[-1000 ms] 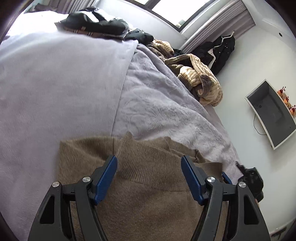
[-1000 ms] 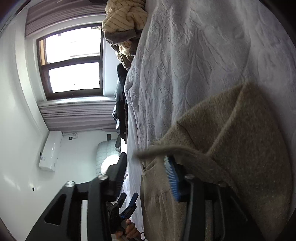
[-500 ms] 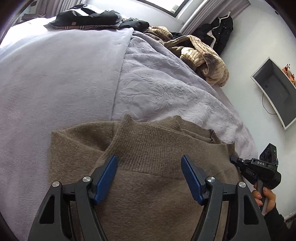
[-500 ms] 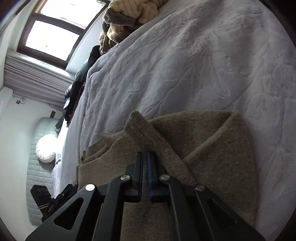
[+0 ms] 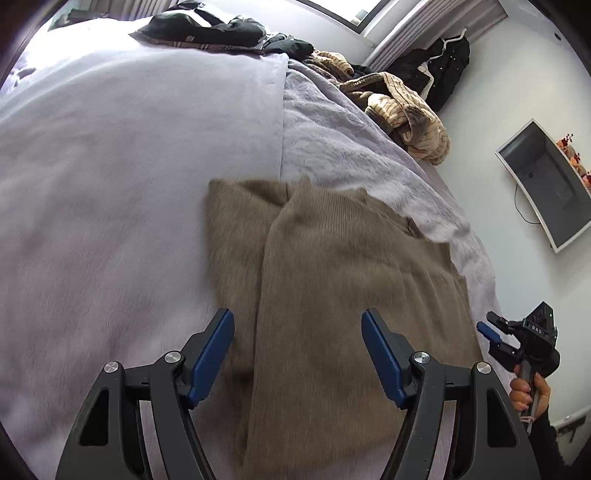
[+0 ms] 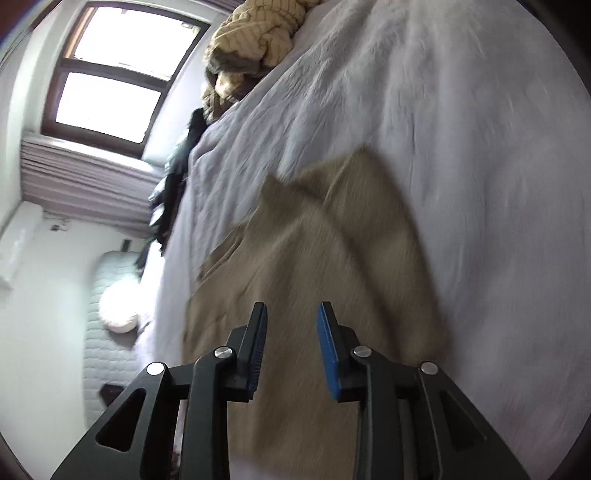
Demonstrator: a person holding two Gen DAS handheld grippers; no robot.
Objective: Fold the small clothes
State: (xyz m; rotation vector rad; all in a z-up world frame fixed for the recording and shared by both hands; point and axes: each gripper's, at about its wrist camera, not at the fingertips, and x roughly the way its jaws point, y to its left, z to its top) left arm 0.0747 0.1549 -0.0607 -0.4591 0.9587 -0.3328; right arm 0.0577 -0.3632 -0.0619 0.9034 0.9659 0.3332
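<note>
A brown knit sweater [image 5: 343,280] lies folded on the lilac bed cover [image 5: 110,184], its layers overlapping; it also shows in the right wrist view [image 6: 332,266]. My left gripper [image 5: 297,350] is open and empty above the sweater's near part. My right gripper [image 6: 291,343] is open and empty above the sweater; it also shows at the right edge of the left wrist view [image 5: 491,332], held off the bed's side.
A beige striped garment [image 5: 406,110] is heaped at the bed's far right, also in the right wrist view [image 6: 255,40]. Dark clothes [image 5: 207,29] lie at the far end. A wall monitor [image 5: 546,184] hangs at the right. A window [image 6: 110,70] is beyond.
My right gripper has opened and let go of the sweater, then drawn back. My left gripper has pulled back and up, so more of the sweater shows.
</note>
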